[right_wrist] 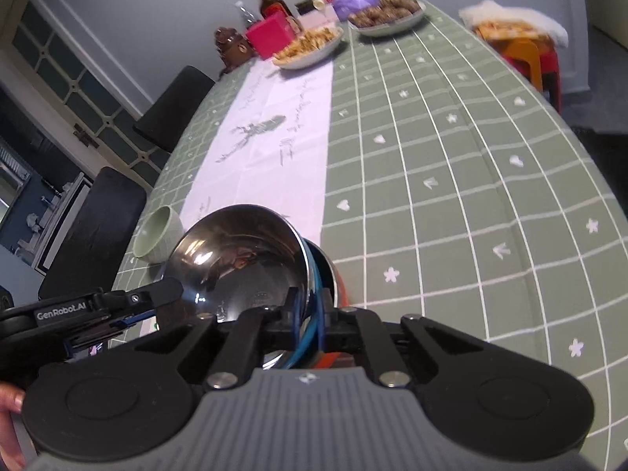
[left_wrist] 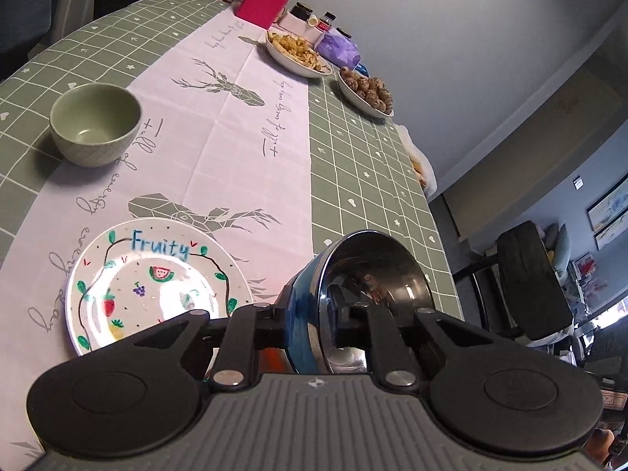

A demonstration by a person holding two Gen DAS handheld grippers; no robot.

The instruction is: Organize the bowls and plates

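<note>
A blue bowl with a shiny steel inside [left_wrist: 373, 274] is held tilted above the table; both grippers grip its rim. My left gripper [left_wrist: 310, 333] is shut on the rim nearest me. The same bowl [right_wrist: 243, 259] shows in the right wrist view, where my right gripper [right_wrist: 310, 325] is shut on its right rim, over what looks like an orange piece beneath. The left gripper's finger [right_wrist: 149, 294] shows at the bowl's left. A white "Fruity" plate [left_wrist: 157, 286] lies left of the bowl. A green bowl [left_wrist: 96, 123] stands upright further back left, also in the right wrist view [right_wrist: 159, 237].
The table [right_wrist: 451, 165] has a green checked cloth with a white runner. At the far end stand two dishes of snacks [left_wrist: 296, 53] [left_wrist: 367, 92], a pink box [left_wrist: 261, 4], bottles and jars. Black chairs [right_wrist: 94, 227] stand along one side, another [left_wrist: 530, 274] on the other.
</note>
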